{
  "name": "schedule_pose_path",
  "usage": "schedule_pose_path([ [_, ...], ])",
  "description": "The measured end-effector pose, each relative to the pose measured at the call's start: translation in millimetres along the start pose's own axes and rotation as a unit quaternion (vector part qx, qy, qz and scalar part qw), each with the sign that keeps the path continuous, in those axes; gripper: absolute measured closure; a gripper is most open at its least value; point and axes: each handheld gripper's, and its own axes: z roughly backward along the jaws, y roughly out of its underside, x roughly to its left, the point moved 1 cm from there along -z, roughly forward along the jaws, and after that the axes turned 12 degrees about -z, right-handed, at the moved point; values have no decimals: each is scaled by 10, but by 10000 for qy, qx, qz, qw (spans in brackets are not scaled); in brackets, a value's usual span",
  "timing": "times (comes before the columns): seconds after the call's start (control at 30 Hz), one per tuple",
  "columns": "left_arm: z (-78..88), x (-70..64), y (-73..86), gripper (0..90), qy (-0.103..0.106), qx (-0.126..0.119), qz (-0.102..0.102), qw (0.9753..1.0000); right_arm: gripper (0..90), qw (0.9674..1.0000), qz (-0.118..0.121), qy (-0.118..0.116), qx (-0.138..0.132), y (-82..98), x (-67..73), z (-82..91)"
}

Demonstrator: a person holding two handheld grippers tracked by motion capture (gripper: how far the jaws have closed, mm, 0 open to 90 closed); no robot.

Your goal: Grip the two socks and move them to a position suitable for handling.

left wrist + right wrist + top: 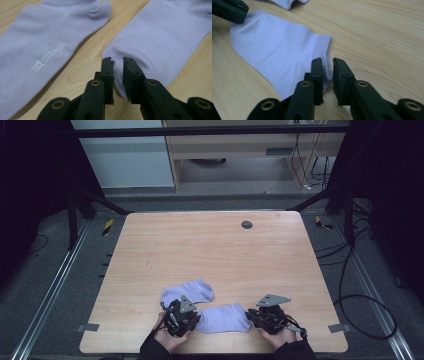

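Two hands reach in from the near edge of a pale wooden desk point(220, 250), each holding a black gripper low over the surface. Left gripper point(181, 316) sits at the near-left, its hand point(167, 336) wrapped under it; right gripper point(270, 316) sits at the near-right, held by the other hand point(278, 338).

Between them lies a lilac sock point(223, 318), flat on the desk, running left to right. A 2nd lilac sock point(188, 292) lies just beyond it, to the far left, with small white lettering point(47, 57) printed on it.

In the left gripper view, the 2 fingers point(108, 75) stand a little apart, with a narrow gap, straddling the rounded end of the near sock; whether they touch the fabric is unclear.

In the right gripper view, the fingers point(317, 75) are likewise slightly parted, set at the ribbed cuff point(324, 53) edge of the same sock, with bare wood to the right.
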Motion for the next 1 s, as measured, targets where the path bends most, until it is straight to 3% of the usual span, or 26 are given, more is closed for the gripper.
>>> schedule_pose_path([
  [0.27,174,161,-22,665,-324,-390,137,9986,606,9990,-97,-45,-445,-85,9,34],
  [0.53,325,462,47,595,-667,-577,387,9953,509,9974,-132,-86,-700,-290,83,17],
  [0.77,362,736,160,556,-912,-588,603,9923,453,9966,-87,-91,-818,-490,234,-68],
  [1.0,421,944,292,533,-1112,-540,846,9887,438,9966,-217,-44,-798,-641,313,-233],
])
